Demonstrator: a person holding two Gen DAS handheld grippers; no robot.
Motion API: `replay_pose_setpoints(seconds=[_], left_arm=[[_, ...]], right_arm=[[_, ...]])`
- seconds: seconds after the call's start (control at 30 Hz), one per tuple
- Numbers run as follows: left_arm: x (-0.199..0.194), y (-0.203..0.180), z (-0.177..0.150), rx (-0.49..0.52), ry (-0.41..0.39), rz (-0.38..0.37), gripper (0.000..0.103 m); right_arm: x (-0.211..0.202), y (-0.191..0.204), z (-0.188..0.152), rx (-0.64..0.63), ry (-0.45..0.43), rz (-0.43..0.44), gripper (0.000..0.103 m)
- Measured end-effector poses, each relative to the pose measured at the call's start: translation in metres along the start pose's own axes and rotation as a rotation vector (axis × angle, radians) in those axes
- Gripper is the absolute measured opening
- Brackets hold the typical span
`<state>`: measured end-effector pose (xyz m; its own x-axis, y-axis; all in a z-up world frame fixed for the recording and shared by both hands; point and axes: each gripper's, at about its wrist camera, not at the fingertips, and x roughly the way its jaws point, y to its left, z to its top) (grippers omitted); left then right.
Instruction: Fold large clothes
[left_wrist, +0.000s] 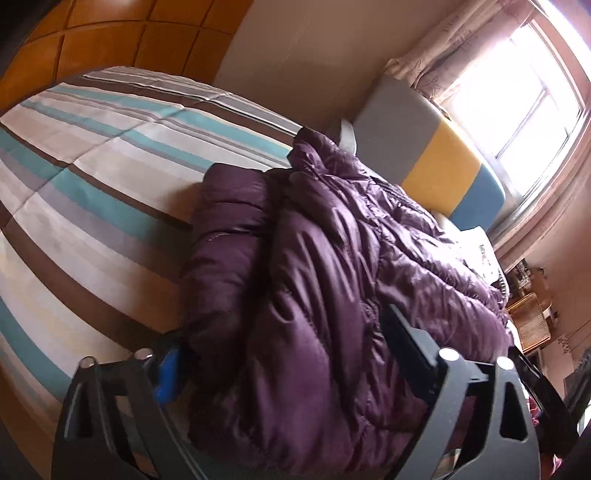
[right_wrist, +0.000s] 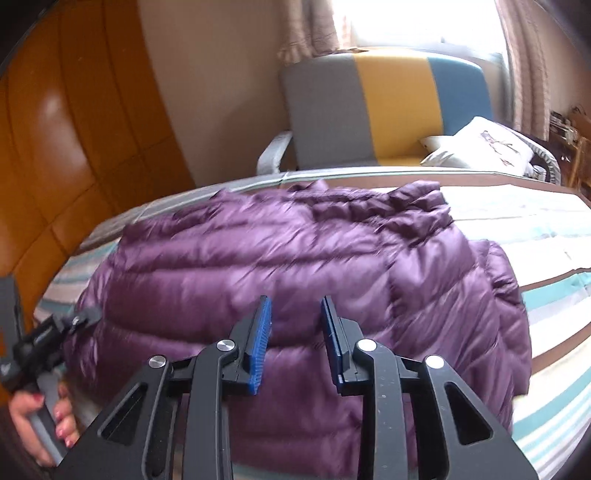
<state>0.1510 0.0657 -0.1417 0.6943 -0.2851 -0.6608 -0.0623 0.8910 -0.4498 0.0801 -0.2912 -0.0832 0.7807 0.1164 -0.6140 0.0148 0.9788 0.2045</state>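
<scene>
On the striped bed (right_wrist: 546, 236) lies our purple jacket (right_wrist: 280, 266). We hold the left tongs (left_wrist: 288, 354) spread wide around its bulk, the right tongs (right_wrist: 295, 325) narrowly parted, empty. Slick puffy fabric could slip and unfold.

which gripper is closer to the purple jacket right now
Left. The left gripper is wide open with the jacket bulging between its fingers, at the jacket's edge. The right gripper is open, apparently just above the jacket, gripping nothing.
</scene>
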Motion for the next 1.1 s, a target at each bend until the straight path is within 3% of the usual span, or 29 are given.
replay_pose_setpoints(seconds=[0.13, 0.2, 0.4, 0.5, 0.63, 0.77, 0.97, 1.1], left_arm=[[0.000, 0.012, 0.005, -0.073, -0.004, -0.035, 0.081], [0.001, 0.016, 0.006, -0.096, -0.014, -0.049, 0.080], [0.004, 0.008, 0.003, -0.023, -0.031, -0.036, 0.082], [0.003, 0.008, 0.001, -0.025, -0.046, -0.042, 0.085], [0.003, 0.006, 0.000, -0.013, -0.060, -0.034, 0.085], [0.005, 0.006, 0.004, -0.044, -0.035, -0.040, 0.072], [0.013, 0.024, 0.012, -0.221, 0.007, -0.168, 0.062], [0.016, 0.022, 0.016, -0.282, 0.039, -0.209, 0.033]], right_arm=[[-0.008, 0.011, -0.006, 0.003, -0.007, 0.072, 0.019], [-0.006, 0.023, -0.006, -0.055, -0.002, 0.063, 0.019], [0.035, 0.024, -0.018, -0.070, 0.114, 0.017, 0.018], [0.042, 0.032, -0.026, -0.145, 0.101, -0.025, 0.018], [0.041, 0.031, -0.028, -0.126, 0.087, -0.022, 0.018], [0.042, 0.030, -0.030, -0.107, 0.082, -0.019, 0.018], [0.038, 0.028, -0.030, -0.086, 0.082, -0.005, 0.018], [0.039, 0.027, -0.028, -0.082, 0.083, -0.005, 0.018]])
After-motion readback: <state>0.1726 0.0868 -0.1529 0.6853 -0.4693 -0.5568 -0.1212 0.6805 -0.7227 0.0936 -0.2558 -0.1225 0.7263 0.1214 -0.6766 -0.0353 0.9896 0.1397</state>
